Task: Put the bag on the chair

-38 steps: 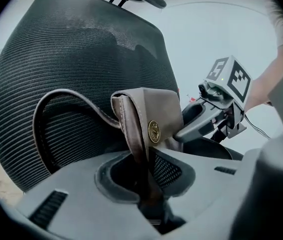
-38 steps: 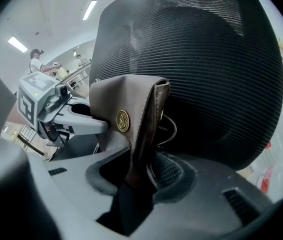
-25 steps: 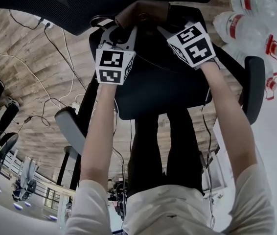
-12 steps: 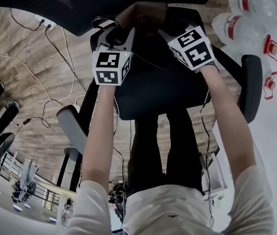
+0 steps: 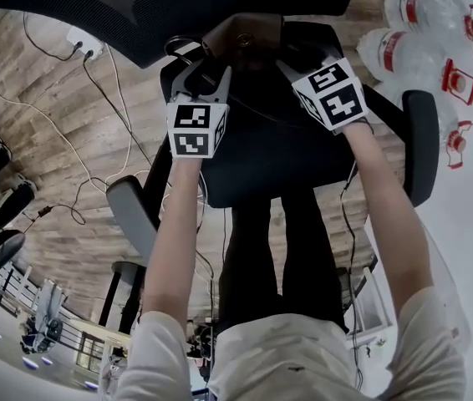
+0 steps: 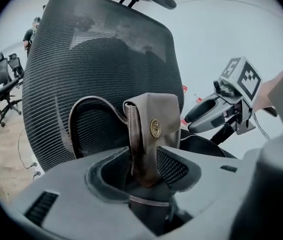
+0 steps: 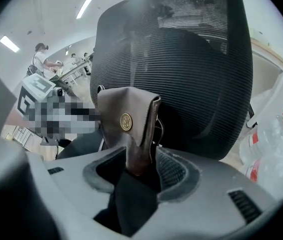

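since the bag sits on the chair, left gripper and right gripper are opening around it; they should withdraw next.

We see a pale short-sleeved shirt, sleeves ending above the elbow, and dark trousers. Left gripper and right gripper have matching grey plastic bodies. Each carries a white cube with black square markers, also on the right one. A thin dark cable trails by the right forearm. Up close, we note broad smooth grey jaw shells with short ribbed slots and dark pads with a fine mesh texture. Both pairs of jaws are opening, with the bag between them.
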Motion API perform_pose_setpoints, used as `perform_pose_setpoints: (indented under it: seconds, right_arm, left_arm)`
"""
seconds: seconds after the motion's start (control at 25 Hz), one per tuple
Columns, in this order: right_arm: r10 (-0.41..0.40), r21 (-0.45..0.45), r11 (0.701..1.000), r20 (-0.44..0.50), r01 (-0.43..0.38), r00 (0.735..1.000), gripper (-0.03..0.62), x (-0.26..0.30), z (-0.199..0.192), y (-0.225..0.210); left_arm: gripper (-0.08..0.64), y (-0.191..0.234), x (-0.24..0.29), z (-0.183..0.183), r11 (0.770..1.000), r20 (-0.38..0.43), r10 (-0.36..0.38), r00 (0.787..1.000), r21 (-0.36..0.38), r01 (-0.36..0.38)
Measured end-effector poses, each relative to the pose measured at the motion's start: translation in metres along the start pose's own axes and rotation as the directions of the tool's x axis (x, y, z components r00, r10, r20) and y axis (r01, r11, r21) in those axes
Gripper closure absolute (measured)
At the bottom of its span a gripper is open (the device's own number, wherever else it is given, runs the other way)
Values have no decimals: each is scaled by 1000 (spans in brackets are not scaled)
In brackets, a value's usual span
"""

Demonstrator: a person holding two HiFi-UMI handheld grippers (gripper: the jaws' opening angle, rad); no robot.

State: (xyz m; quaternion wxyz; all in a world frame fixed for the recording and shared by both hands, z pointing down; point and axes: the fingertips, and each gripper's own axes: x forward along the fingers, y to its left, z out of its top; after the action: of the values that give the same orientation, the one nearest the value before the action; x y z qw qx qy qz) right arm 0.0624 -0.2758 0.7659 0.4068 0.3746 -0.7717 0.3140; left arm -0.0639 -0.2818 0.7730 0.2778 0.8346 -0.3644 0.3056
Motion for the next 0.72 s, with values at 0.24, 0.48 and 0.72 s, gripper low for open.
perform_pose_setpoints:
  seconds: [0.24,0.48,0.72]
  right_arm:
    - [-5,15,1000,16,5,1000,396,-19,-1,11]
    - [-7,26,1000,24,7,1000,397,-44,-5,24]
    - [-1,29,1000,44,0,999,397,-81,-2,41]
  left_arm:
    - [403,-9,-17,0,1000,12,3,1000,-8,-3]
    - [402,-27,-37,11,1000,36,-6,999,-18,7]
    - [402,-52,-67,28,999,63,-31,998,-23,33]
